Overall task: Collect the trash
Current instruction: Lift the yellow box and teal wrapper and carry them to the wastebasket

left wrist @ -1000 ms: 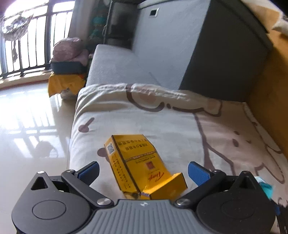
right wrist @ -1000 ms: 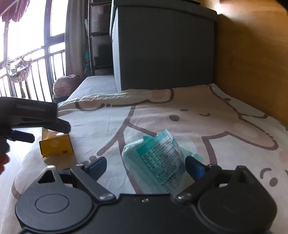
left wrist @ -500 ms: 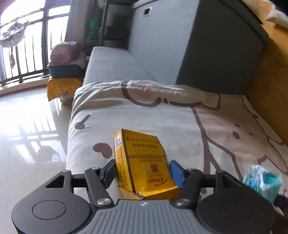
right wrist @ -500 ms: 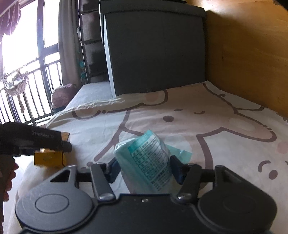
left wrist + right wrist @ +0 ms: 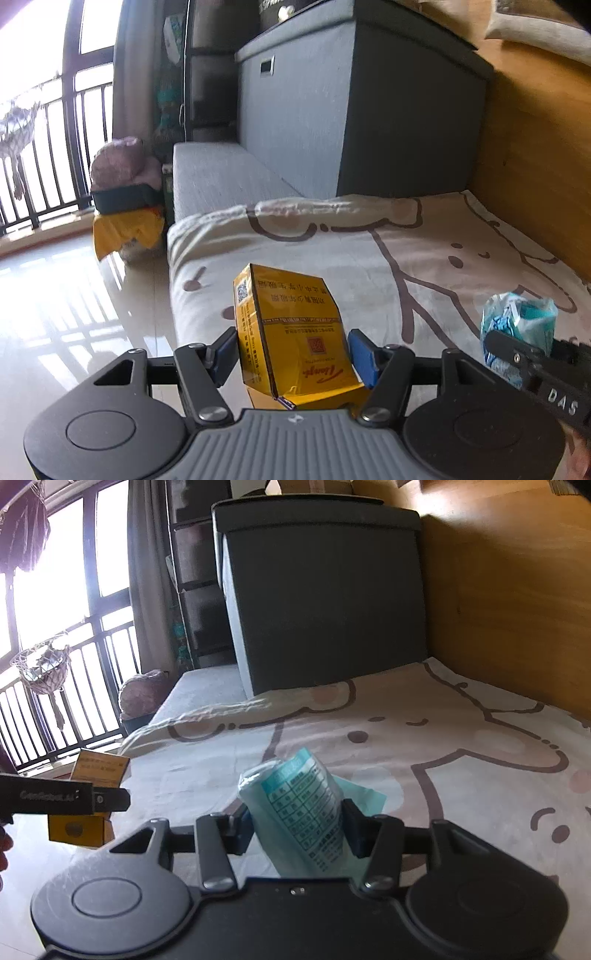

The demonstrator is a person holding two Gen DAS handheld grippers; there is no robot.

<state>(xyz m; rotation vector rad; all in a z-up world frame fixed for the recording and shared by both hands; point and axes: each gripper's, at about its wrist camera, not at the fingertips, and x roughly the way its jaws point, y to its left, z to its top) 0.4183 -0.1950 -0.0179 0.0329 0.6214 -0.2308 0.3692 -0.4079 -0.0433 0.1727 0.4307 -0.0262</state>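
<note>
My left gripper (image 5: pixel 293 356) is shut on a yellow cigarette pack (image 5: pixel 291 332) and holds it lifted above the bed's left edge. My right gripper (image 5: pixel 297 825) is shut on a teal and white tissue packet (image 5: pixel 306 816), raised off the cartoon-print bedsheet (image 5: pixel 424 746). In the left wrist view the tissue packet (image 5: pixel 517 325) and the right gripper's body show at the right. In the right wrist view the cigarette pack (image 5: pixel 98 770) and the left gripper's body show at the left.
A dark grey storage box (image 5: pixel 325 598) stands at the bed's far end by a wooden wall (image 5: pixel 517 590). A grey bench (image 5: pixel 221 177) extends beyond the bed. A yellow-draped stool with a basket (image 5: pixel 125 206) stands on the glossy floor (image 5: pixel 74 295) near the balcony railing.
Both grippers closed on their items, the left on the cigarette pack and the right on the tissue packet, then lifted them up off the sheet.
</note>
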